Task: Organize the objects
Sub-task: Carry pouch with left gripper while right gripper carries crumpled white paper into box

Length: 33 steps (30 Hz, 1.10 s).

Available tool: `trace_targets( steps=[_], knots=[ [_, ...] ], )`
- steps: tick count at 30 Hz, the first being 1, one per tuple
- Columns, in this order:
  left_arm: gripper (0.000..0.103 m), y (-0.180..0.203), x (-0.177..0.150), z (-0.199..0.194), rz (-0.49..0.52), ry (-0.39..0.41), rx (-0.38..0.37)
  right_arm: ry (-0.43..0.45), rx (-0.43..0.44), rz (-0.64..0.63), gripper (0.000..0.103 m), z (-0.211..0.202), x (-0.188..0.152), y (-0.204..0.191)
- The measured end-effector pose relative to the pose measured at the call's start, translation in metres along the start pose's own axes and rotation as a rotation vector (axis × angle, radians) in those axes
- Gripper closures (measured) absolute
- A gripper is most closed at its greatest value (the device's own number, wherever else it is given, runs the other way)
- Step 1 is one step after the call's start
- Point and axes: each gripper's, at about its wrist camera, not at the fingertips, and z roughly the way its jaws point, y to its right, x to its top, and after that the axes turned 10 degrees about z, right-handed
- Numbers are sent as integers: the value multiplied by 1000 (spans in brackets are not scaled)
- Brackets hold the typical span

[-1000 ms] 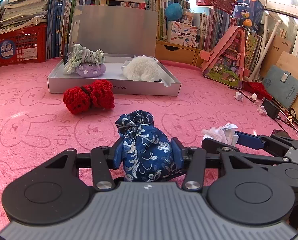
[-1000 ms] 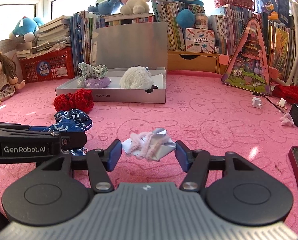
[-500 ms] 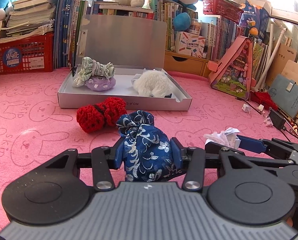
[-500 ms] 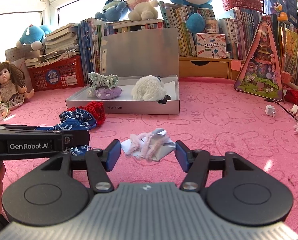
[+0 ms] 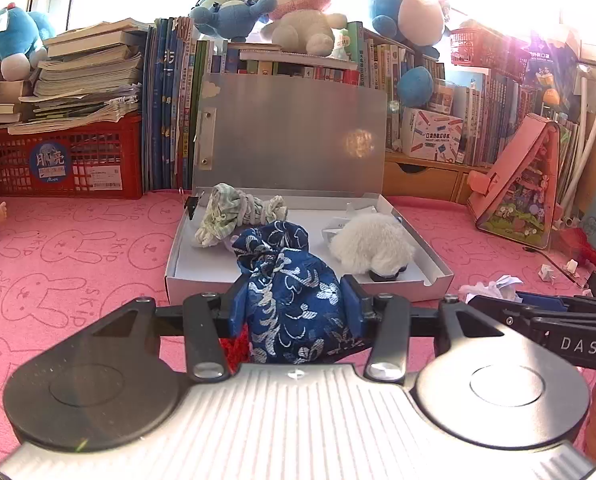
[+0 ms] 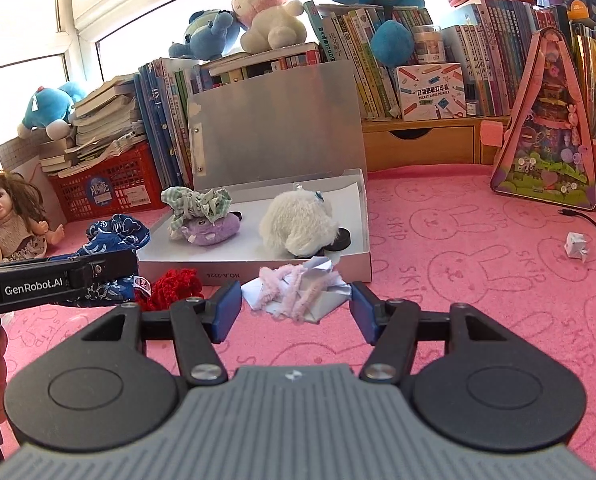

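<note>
Both claws nearer "NO.A-2224" box (image 6: 282,272)

One white box (image 6: 361,272) holding three soft items — one blue pouch (image 5: 294,304), one red knit (image 6: 174,284), one doll (image 6: 10,216).

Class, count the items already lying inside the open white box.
3: the green checked cloth bundle atop the purple plush at the left, the white fluffy toy at the right. Smaller things may be hidden.
</note>
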Motion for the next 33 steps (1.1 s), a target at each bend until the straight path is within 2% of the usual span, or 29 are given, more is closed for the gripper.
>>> trace_targets(
  steps=[8, 17, 27, 33],
  knots=[
    [50, -20, 15, 43, -38, -39, 2, -86, 67, 125, 40, 41, 29, 11],
    [50, -31, 29, 88, -72, -81, -19, -161, 89, 167, 40, 92, 43, 9],
    [50, -42, 24, 126, -92, -140, 5, -213, 29, 107, 40, 131, 37, 4],
    [50, -50, 26, 143, -99, -154, 32, -200, 12, 84, 40, 139, 43, 4]
  ],
)
